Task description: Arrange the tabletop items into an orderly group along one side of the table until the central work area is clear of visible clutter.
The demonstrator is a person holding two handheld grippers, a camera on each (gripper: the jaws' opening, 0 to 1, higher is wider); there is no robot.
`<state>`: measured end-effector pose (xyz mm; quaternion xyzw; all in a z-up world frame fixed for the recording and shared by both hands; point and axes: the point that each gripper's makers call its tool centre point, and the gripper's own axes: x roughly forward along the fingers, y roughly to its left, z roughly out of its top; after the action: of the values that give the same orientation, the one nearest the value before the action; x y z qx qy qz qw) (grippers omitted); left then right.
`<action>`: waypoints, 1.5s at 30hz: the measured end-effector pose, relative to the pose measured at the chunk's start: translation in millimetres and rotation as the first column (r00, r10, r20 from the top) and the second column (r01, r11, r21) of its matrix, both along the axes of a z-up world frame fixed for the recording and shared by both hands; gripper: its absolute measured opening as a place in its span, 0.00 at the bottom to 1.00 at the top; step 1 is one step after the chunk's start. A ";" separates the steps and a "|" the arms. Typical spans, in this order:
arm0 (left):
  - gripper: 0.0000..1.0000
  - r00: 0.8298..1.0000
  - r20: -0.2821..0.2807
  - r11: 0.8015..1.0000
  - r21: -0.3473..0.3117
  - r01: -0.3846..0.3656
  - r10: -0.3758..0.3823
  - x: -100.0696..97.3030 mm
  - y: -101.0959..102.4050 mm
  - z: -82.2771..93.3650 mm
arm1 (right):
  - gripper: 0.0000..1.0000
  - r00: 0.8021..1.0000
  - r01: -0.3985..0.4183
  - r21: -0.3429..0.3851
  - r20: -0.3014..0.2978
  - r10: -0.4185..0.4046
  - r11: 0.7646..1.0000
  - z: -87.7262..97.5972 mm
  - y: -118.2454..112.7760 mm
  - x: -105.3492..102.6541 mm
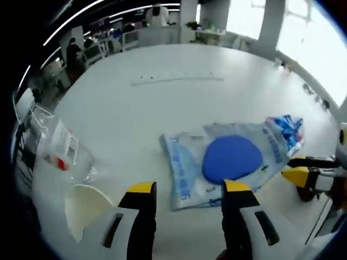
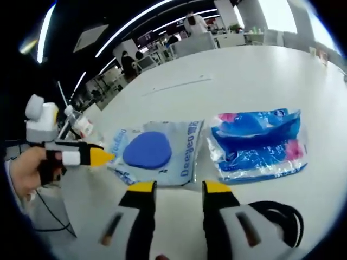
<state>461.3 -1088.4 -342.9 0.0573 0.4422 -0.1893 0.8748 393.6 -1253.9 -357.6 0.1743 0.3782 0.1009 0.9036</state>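
both hand-held grippers, left (image 1: 187, 189) and right (image 2: 176, 188), hover jaws apart and empty over the white tabletop (image 1: 162, 114), near a blue-disc packet (image 1: 225, 160) and a blue-pink packet (image 2: 257, 143)

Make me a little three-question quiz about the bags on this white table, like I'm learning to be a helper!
1. True or false: the bag with the blue disc lies flat on the table.
2. Which bag is nearer the left tool in the right gripper view: (a) the disc bag, (b) the blue and pink bag?
3. Fill in: the jaws of the right tool stand ____, holding nothing.

Key: 1 true. 2 (a). 3 open.
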 end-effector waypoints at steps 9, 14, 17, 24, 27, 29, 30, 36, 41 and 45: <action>0.40 1.000 -0.008 1.000 0.001 -0.012 0.012 -1.8 1.2 -6.2 | 0.29 1.000 -0.006 0.005 0.001 0.006 1.000 -2.4 2.9 1.9; 0.40 1.000 -0.001 1.000 0.005 -0.029 0.029 -0.4 6.5 -5.3 | 0.29 1.000 -0.001 0.013 -0.004 0.001 1.000 -3.7 3.3 1.0; 0.40 0.999 0.009 1.000 0.005 -0.031 0.031 0.4 8.9 -2.5 | 0.29 1.000 -0.003 0.016 -0.006 0.003 1.000 -4.9 4.1 0.1; 0.40 0.999 0.017 0.999 0.005 -0.039 0.039 1.4 13.8 0.6 | 0.29 1.000 -0.007 0.027 -0.004 0.007 1.000 -4.2 8.0 0.6; 0.40 0.999 0.013 0.999 -0.001 -0.039 0.039 1.2 13.1 -0.3 | 0.28 1.000 -0.009 0.024 0.000 0.009 1.000 -3.4 8.4 1.5; 0.38 0.999 0.013 0.999 -0.009 -0.038 0.038 1.0 11.4 -0.2 | 0.28 1.000 -0.009 0.022 0.005 0.009 1.000 -2.6 8.3 2.5; 0.37 0.999 0.009 0.999 -0.011 -0.033 0.033 0.5 10.1 -1.3 | 0.28 1.000 -0.009 0.020 0.005 0.009 1.000 -2.7 8.1 3.0; 0.31 0.999 -0.016 0.999 -0.015 -0.038 0.038 -0.3 8.5 -10.3 | 0.25 1.000 -0.009 0.011 0.009 0.008 1.000 -2.8 5.5 6.1; 0.18 0.999 -0.030 0.999 -0.013 -0.033 0.032 -0.2 8.9 -16.1 | 0.18 1.000 -0.012 -0.010 0.010 0.012 1.000 -5.2 2.8 8.3; 0.09 0.999 -0.031 0.999 0.003 -0.037 0.037 1.6 11.3 -21.5 | 0.09 1.000 -0.009 -0.016 0.014 0.009 1.000 -5.8 -0.1 9.6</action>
<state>463.0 -1077.1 -364.4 0.0473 0.4568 -0.1734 0.8712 403.2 -1254.0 -363.3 0.1647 0.3736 0.1031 0.9070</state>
